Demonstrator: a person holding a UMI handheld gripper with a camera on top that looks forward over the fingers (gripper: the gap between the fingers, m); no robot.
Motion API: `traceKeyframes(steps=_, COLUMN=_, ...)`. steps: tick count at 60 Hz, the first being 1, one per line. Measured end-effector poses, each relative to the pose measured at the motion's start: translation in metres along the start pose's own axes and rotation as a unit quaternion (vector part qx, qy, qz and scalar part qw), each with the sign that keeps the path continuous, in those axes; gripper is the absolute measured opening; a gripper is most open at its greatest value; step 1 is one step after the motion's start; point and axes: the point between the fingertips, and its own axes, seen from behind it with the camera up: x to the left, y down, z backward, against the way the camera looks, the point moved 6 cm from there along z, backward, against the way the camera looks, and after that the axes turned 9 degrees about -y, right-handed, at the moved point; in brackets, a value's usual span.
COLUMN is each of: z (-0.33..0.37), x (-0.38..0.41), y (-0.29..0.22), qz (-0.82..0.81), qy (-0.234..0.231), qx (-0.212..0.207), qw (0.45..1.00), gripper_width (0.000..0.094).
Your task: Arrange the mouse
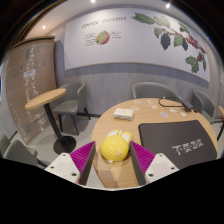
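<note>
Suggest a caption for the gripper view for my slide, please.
Handheld gripper holding a yellow mouse above a round wooden table, beside a dark mouse mat.

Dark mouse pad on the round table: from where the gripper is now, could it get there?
Probably yes. The gripper is shut on the yellow mouse, and the dark mouse pad lies just ahead of the fingers, to one side, on the round table. Nothing visible stands between them.

This looks like an office meeting room or lounge. A round wooden desk stands with grey chairs at 10 o'clock. A leaf mural covers the wall at 1 o'clock.
</note>
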Motion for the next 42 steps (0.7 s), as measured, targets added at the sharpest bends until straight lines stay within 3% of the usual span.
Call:
traceKeyframes(steps=4, z=-0.008, x=-0.004, y=-0.002, qz=0.006, qy=0.019, qx=0.0, qw=1.0, gripper_width=0.0528)
traceKeyframes(steps=8, z=-0.01, x=-0.003, y=-0.004, qz=0.021, qy=0.008, qx=0.002, qw=1.0, gripper_width=0.0478)
traceKeyframes(steps=16, z=0.004, x=0.005, y=-0.005, qz=0.029, qy=-0.062, qx=0.011, qw=0.998, gripper_width=0.0399)
traceKeyframes(steps=21, z=0.04, x=-0.006, y=-0.035, qz=0.055, qy=-0.086, qx=-0.031, qw=0.994, gripper_width=0.0396)
traceKeyframes(steps=28, z=0.108, x=-0.055, y=-0.096, qz=0.063, qy=-0.064, qx=-0.112, qw=0.99, gripper_width=0.0393)
traceKeyframes(steps=32, z=0.131, x=-0.098, y=-0.106, qz=0.051, qy=-0.025, qx=-0.127, qw=0.99, gripper_width=0.0392)
traceKeyframes(steps=38, z=0.139, x=-0.169, y=-0.079, qz=0.041, qy=0.035, qx=-0.096, qw=0.994, gripper_width=0.0391)
traceKeyframes(steps=42, z=0.125, x=-0.189, y=-0.047, qz=0.028, qy=0.045, qx=-0.047, qw=0.997, gripper_width=0.039)
